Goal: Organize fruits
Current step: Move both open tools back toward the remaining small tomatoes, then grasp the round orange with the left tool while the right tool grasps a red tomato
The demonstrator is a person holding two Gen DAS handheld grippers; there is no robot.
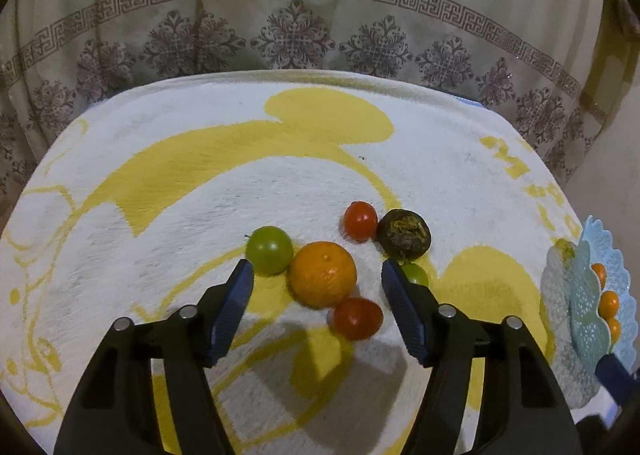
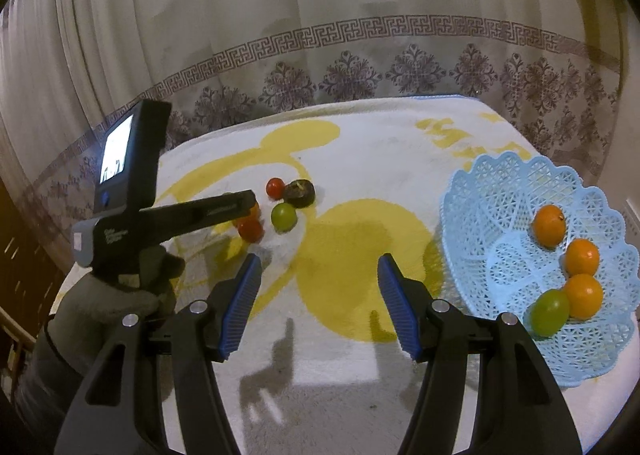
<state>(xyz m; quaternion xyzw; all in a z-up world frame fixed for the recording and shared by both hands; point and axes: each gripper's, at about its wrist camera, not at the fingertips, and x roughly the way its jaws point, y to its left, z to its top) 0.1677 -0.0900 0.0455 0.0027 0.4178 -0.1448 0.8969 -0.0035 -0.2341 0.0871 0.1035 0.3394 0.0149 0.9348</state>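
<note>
While the left gripper (image 1: 318,269) is being held with its jaws apart and nothing clamped, the orange (image 1: 322,274) is lying between its fingertips — untouched, as far as can be told. A red tomato (image 1: 357,318) is lying just nearer than the tips, a green fruit (image 1: 269,249) just beyond the left finger. The right gripper (image 2: 319,265) is likewise being held apart over bare towel (image 2: 340,335), empty. Off its right finger, the blue basket (image 2: 472,191) is holding four fruits already; six are judged left.
</note>
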